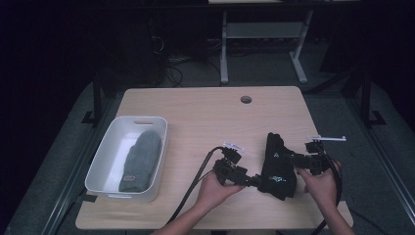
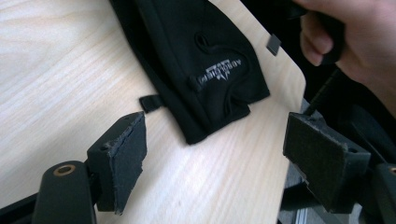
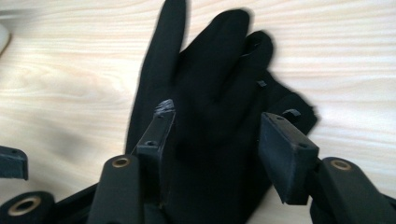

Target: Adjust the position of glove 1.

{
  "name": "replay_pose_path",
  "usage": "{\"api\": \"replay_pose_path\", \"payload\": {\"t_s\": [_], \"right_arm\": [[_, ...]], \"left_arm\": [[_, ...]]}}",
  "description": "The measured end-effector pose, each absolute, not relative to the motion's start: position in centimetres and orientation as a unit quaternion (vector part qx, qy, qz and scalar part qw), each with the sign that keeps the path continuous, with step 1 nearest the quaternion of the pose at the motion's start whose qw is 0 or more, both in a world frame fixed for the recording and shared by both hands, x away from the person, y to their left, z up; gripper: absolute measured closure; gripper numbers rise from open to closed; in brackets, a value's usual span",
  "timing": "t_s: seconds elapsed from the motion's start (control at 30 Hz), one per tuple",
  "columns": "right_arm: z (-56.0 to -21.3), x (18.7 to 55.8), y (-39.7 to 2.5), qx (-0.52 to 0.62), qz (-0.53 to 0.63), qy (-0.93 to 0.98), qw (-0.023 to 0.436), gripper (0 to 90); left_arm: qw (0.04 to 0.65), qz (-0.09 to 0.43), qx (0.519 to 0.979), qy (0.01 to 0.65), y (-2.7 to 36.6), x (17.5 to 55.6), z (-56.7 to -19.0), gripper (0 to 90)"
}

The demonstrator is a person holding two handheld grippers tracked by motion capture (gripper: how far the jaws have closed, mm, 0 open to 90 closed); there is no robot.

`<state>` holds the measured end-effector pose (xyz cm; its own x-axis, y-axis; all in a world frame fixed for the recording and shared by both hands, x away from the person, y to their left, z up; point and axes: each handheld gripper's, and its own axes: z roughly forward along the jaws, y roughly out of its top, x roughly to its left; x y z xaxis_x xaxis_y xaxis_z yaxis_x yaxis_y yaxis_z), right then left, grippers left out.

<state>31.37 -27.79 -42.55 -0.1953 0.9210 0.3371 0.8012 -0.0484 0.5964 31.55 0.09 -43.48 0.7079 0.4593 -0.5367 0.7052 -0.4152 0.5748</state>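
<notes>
The black glove point(image 1: 279, 166) is found flat on the counter point(image 1: 205, 117), between the left hand-held gripper point(image 1: 254, 181) and the right hand-held gripper point(image 1: 293, 159). The left hand-held gripper point(image 2: 215, 154) is held wide open, with the glove's cuff edge point(image 2: 205, 130) just ahead of its pads and not yet between them. The right hand-held gripper point(image 3: 215, 140) is also spread, its jaws set to either side of the glove point(image 3: 210, 93) without being closed on it. For a sound grasp, the left jaws should be advanced until the cuff lies fully between the pads, and only then closed; a single layer of fabric is best avoided. Well to the left of the left hand-held gripper, a white bin point(image 1: 105, 156) stands on the counter, and a grey mitten point(image 1: 139, 159) lies inside it.
</notes>
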Motion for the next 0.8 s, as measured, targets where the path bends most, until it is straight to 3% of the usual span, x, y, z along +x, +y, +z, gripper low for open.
{"api": "replay_pose_path", "payload": {"t_s": [0.23, 0.6, 0.7, 0.8], "right_arm": [[-43.3, 32.5, -29.2, 0.645, 0.354, 0.673, 0.078, 46.8], [-44.6, 34.5, -28.9, 0.649, 0.347, 0.675, 0.056, 58.7], [-45.0, 34.9, -28.7, 0.657, 0.337, 0.673, 0.045, 66.5], [-45.1, 34.9, -28.7, 0.656, 0.346, 0.670, 0.035, 84.1]], "left_arm": [[0.398, -0.146, 0.826, 0.371, -2.1, 31.7, -45.2, 26.5], [0.387, -0.142, 0.833, 0.369, -3.4, 31.3, -46.1, 31.7], [0.384, -0.143, 0.834, 0.369, -3.3, 31.4, -46.1, 31.6], [0.383, -0.141, 0.835, 0.370, -3.2, 31.4, -46.1, 31.7]]}}
